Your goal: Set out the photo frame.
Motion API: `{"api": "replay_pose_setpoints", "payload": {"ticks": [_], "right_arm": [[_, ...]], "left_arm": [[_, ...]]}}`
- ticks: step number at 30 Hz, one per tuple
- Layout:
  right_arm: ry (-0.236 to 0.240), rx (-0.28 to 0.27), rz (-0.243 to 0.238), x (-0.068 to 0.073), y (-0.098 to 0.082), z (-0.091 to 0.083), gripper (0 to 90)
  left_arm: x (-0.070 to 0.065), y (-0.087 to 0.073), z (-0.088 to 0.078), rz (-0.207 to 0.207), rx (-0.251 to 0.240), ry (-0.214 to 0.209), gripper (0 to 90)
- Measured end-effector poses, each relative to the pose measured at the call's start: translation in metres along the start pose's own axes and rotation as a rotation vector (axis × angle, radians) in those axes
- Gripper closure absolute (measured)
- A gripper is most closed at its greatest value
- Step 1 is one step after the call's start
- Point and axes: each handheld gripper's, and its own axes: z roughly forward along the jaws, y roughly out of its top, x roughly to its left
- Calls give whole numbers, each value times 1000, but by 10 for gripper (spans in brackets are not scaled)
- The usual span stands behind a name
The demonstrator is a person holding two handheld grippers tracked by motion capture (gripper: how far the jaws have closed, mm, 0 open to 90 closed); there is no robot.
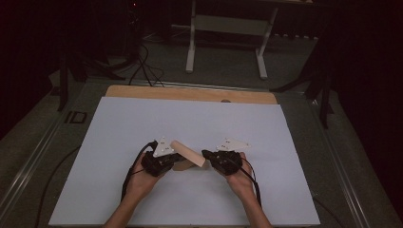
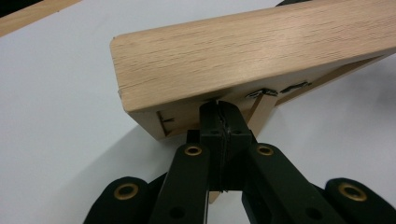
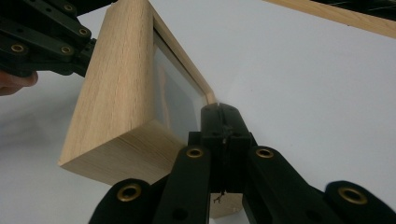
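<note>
Both grippers meet over the middle of the white sheet, a little nearer its front edge than its back one. Left gripper [image 1: 172,159], black with a grey three-cornered plate on top, has its jaws pressed tight together; in the left gripper view [image 2: 219,109] their tips sit against the underside of the pale wooden picture frame [image 1: 187,153], close to a small metal clip on its back, though I cannot tell whether they pinch anything there. Right gripper [image 1: 207,155] is likewise closed to a narrow slit, and in the right gripper view [image 3: 220,112] its tips touch the thin inner lip of the frame [image 3: 116,88] beside the glazed panel. Lifted and tilted, the frame [image 2: 252,51] hangs between the two tools with its shadow on the white sheet [image 1: 142,123] below. Behind the sheet a strip of the wooden tabletop [image 1: 190,93] shows along the back edge. A person's hands hold each tool from the near side.
</note>
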Motion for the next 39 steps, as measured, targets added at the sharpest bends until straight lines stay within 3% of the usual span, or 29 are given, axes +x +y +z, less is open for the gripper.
{"api": "replay_pose_setpoints", "payload": {"ticks": [10,27,39], "right_arm": [[-2,-2,-1,0,-1,-3,897],[-5,-4,-10,3,-3,-5,898],[7,4,-33,9,-3,-6,897]], "left_arm": [[-5,2,-7,11,-16,-7,894],[-15,6,-3,35,-12,-25,894],[-10,7,0,14,-19,-26,894]]}}
